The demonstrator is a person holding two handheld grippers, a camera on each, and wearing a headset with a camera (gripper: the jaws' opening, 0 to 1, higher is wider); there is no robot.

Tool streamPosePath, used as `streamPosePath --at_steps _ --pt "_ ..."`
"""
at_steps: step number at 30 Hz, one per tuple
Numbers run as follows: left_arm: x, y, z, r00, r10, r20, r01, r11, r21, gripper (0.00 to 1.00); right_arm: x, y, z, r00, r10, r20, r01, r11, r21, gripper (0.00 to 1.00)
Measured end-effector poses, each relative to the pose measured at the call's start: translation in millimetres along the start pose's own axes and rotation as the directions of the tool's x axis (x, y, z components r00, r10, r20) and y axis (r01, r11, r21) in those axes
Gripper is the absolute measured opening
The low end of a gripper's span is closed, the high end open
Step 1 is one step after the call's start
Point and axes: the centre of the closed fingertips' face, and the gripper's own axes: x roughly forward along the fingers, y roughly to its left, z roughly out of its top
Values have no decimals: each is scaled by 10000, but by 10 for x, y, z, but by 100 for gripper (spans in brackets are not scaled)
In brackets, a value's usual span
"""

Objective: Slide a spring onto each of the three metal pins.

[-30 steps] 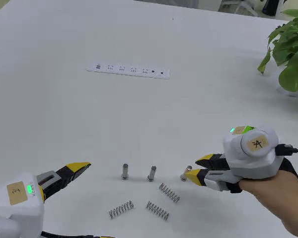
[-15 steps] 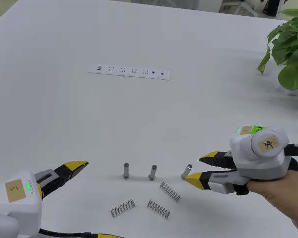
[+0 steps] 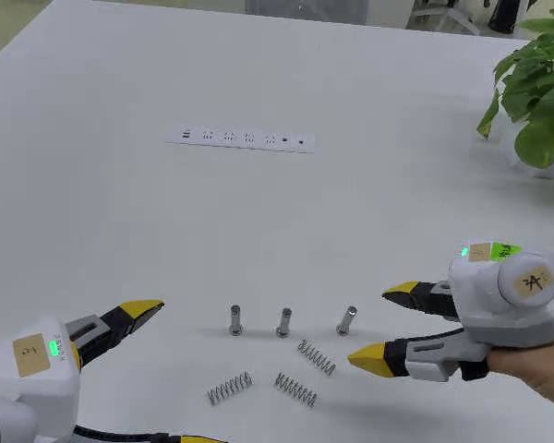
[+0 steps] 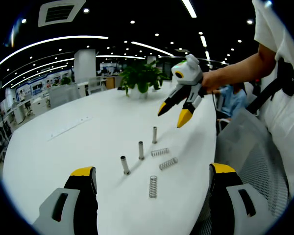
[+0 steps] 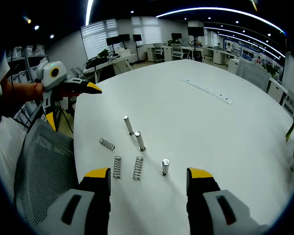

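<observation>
Three short metal pins stand in a row on the white table: the left pin (image 3: 235, 319), the middle pin (image 3: 283, 322) and the right pin (image 3: 347, 320), which leans a little. Three loose springs lie in front of them: one at the left (image 3: 228, 389), one in the middle (image 3: 295, 389) and one nearer the right pin (image 3: 315, 357). My right gripper (image 3: 380, 326) is open, just right of the right pin (image 5: 165, 167), holding nothing. My left gripper (image 3: 180, 374) is open and empty, left of the row (image 4: 141, 150).
A white power strip (image 3: 245, 138) lies far back on the table. A potted plant (image 3: 535, 92) stands at the back right corner. A grey mesh chair (image 5: 39, 161) sits by the table's near edge. Bare tabletop (image 3: 277, 231) lies between the pins and the strip.
My right gripper has opened wider and drawn back to the right, away from the right pin. The left gripper, pins and springs stay put.
</observation>
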Motion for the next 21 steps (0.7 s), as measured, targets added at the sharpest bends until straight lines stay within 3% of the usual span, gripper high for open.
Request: streamPosePath --at_steps 10,21 --pt "0 -30 21 9997 -31 -232 35 9998 171 97 -142 203 12 9948 705 730 -670 9965 -494 77" --pt "43 -12 -48 9977 -76 -673 96 9995 300 94 -288 317 -76 9891 1075 1003 -1011 9926 -669 83"
